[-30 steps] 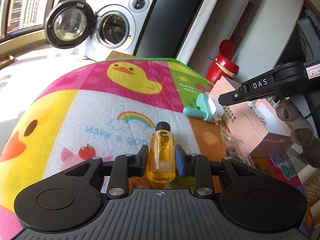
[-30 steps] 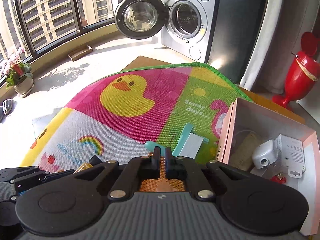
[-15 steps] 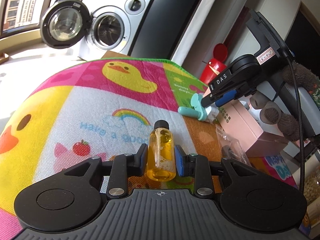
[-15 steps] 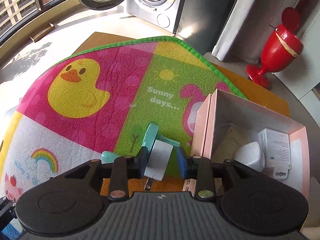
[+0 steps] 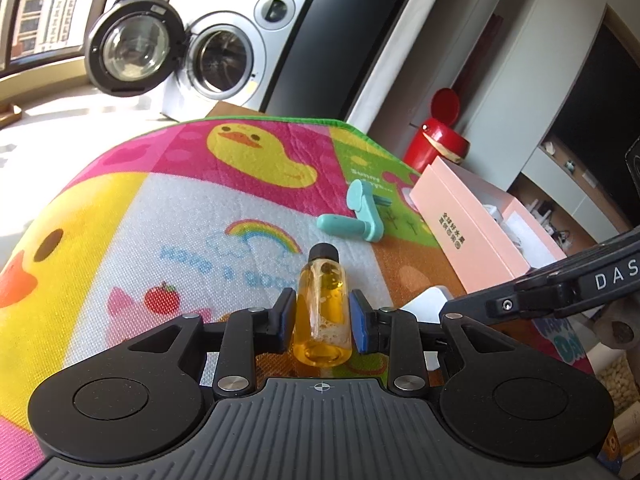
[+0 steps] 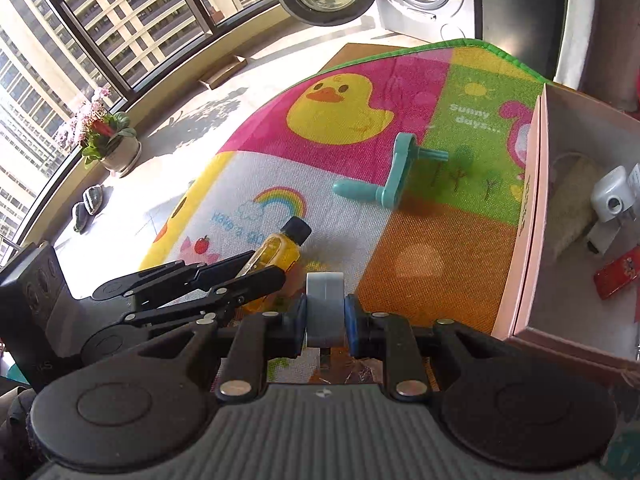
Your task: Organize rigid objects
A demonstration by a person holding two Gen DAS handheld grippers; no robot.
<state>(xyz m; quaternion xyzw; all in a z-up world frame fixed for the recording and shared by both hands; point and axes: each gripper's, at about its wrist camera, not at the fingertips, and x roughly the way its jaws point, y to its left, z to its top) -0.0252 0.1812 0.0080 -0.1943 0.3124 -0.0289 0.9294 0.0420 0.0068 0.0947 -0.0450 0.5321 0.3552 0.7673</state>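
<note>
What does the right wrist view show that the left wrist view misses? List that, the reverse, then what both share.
Only the right wrist: potted flowers, slippers on the floor, and the pink box interior with a white plug and a red item. Only the left wrist: a shelf unit with small items. Both: yellow bottle, teal crank, pink box, duck mat, washing machine.

Mat (image 6: 400, 80) under me reads "Sunny days..." on the green patch, "Have a goo" partly visible by the rainbow. My right gripper (image 5: 580, 284) arm is marked "DAS"; pink box (image 5: 460, 216) has small print I can't read
</note>
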